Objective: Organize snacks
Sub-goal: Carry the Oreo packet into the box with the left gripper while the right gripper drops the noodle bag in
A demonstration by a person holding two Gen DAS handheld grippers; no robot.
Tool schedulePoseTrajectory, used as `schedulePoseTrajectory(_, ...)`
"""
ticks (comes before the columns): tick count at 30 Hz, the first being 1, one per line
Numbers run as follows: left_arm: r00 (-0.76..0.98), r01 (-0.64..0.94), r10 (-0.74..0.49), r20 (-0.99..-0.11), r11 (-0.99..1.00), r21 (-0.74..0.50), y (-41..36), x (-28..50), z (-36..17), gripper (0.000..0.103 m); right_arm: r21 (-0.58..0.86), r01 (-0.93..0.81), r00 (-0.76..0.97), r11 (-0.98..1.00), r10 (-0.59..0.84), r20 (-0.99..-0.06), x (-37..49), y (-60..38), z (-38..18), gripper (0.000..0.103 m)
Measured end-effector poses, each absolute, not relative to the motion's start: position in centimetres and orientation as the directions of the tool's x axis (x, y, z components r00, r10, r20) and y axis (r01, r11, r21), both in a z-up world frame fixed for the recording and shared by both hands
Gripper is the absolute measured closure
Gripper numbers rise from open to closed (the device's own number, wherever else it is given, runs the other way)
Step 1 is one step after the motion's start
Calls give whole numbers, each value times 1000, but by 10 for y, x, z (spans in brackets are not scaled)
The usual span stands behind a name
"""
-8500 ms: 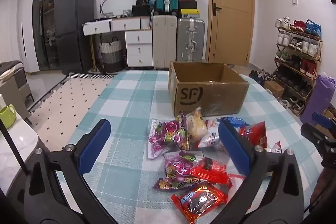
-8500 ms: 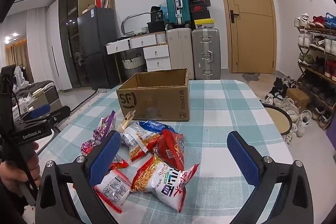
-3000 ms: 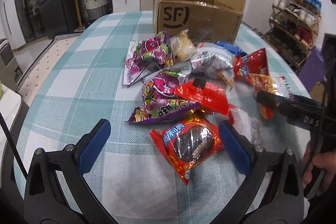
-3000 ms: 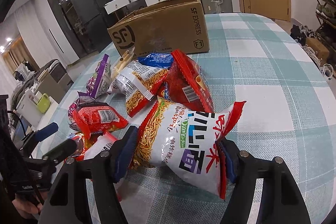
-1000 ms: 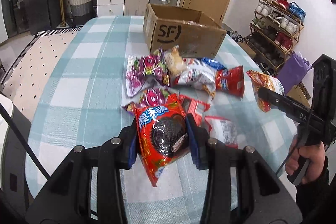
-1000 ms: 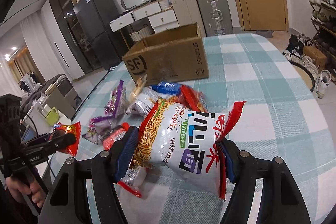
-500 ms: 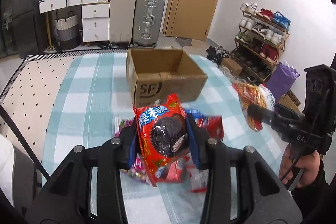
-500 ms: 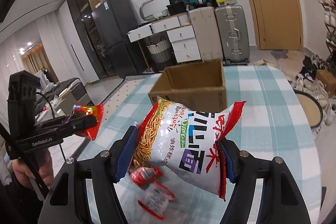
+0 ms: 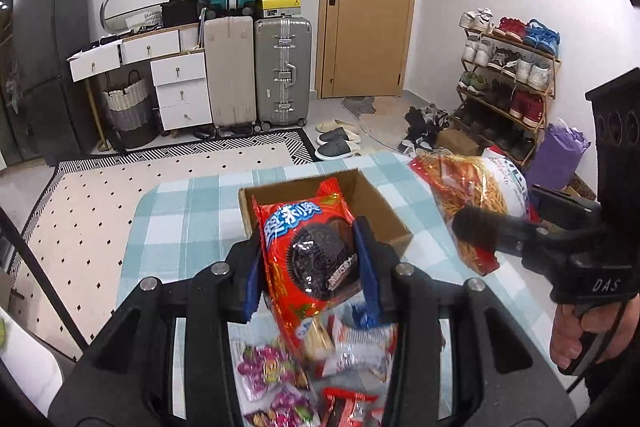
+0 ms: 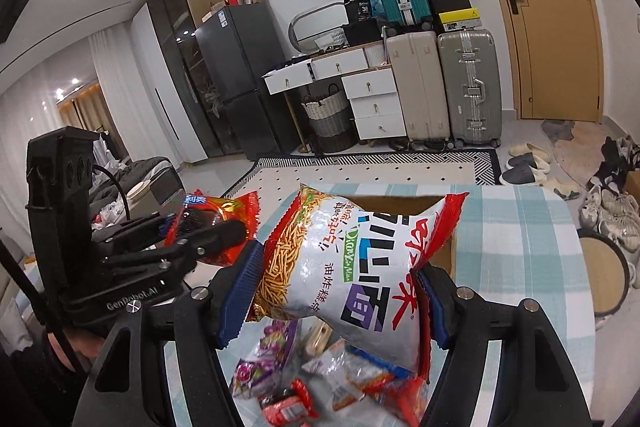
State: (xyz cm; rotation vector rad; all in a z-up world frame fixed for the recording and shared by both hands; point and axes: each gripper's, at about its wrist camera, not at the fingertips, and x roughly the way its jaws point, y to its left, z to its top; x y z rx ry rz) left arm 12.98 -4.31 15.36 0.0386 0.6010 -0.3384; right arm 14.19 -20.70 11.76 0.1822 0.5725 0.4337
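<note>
My left gripper [image 9: 310, 263] is shut on a red cookie packet [image 9: 308, 247] and holds it in the air over the open cardboard box [image 9: 384, 207]. My right gripper [image 10: 336, 291] is shut on a white and red noodle snack bag [image 10: 352, 267], held above the same box [image 10: 400, 203]. In the left wrist view the noodle bag [image 9: 472, 195] hangs to the right of the box. In the right wrist view the cookie packet [image 10: 224, 215] is at the left. Several loose snack packets [image 9: 280, 367] lie on the checked table [image 9: 176, 219] below both grippers.
Suitcases [image 9: 280, 71] and white drawers [image 9: 176, 87] stand at the far wall. A shoe rack [image 9: 508, 75] is at the right. A round stool [image 10: 604, 271] stands beside the table's right edge. A dark fridge [image 10: 236, 79] is at the left.
Both grippers have risen and moved forward with their packets, from above the snack pile to over the open box. The snack pile now lies below and nearer.
</note>
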Motion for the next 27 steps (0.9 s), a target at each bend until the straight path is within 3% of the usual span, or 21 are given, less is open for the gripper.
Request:
schedulePoseTrajectory(11,720,330,-305,-624,941,-79,-74,244,141,66,258,-329,733,908,418,-537,238,-199,108,32)
schedulePoseTrajectory(27,571,314,-312,-760,938,-149,-78,346,22,66,262,-273,650,926,378,-659,324,-203,22,31)
